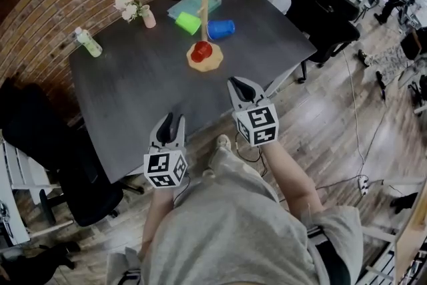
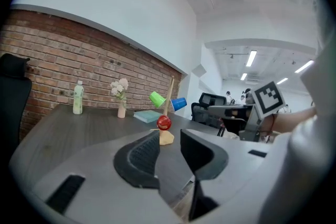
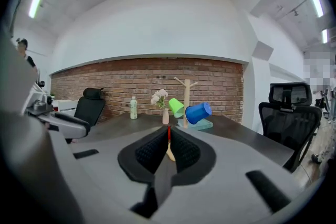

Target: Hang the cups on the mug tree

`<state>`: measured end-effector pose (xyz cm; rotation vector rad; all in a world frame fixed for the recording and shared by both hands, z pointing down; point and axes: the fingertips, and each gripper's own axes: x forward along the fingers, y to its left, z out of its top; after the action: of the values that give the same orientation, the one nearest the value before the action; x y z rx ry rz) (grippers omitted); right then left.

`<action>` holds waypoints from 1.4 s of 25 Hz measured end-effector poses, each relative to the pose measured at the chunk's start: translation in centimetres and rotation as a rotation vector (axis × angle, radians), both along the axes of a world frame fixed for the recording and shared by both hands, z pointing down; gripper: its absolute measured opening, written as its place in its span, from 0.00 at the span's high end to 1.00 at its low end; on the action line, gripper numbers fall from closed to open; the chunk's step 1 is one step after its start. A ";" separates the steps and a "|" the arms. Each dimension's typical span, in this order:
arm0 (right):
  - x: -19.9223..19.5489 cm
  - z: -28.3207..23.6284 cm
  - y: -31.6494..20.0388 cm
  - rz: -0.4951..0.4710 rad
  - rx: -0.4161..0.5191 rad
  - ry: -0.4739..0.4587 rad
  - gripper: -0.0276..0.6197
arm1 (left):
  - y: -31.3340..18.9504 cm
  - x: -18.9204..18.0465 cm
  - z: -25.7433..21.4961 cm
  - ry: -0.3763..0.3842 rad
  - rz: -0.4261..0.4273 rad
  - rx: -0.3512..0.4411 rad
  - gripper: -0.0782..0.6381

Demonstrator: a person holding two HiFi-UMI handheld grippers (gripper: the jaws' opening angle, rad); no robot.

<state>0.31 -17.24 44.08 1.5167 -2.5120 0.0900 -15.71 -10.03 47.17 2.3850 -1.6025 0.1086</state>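
Note:
The wooden mug tree stands on the far part of the dark table. A green cup and a blue cup hang on its upper pegs, and a red cup hangs low over its base. My left gripper is back at the table's near edge, open, with nothing between its jaws. My right gripper is also at the near edge and is shut on nothing. Both gripper views face the tree from well away.
A green-capped bottle and a pink vase of flowers stand at the table's far left, and a teal book lies behind the tree. Black office chairs flank the table on the left and right.

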 end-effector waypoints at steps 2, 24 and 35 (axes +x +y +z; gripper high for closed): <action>-0.2 0.1 1.5 0.001 -0.002 -0.010 0.95 | 0.8 0.0 -0.2 -0.003 -0.003 0.004 0.75; 0.0 2.0 11.1 0.024 -0.019 -0.076 0.95 | 5.6 1.6 -0.5 0.000 0.063 0.018 0.87; -0.3 1.9 10.8 0.006 -0.026 -0.075 0.96 | 5.3 1.3 -0.6 0.012 0.061 0.008 0.87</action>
<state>-0.01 -6.48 46.02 1.5388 -2.5530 0.1835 -14.36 -4.76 46.55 2.4359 -1.5282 0.0996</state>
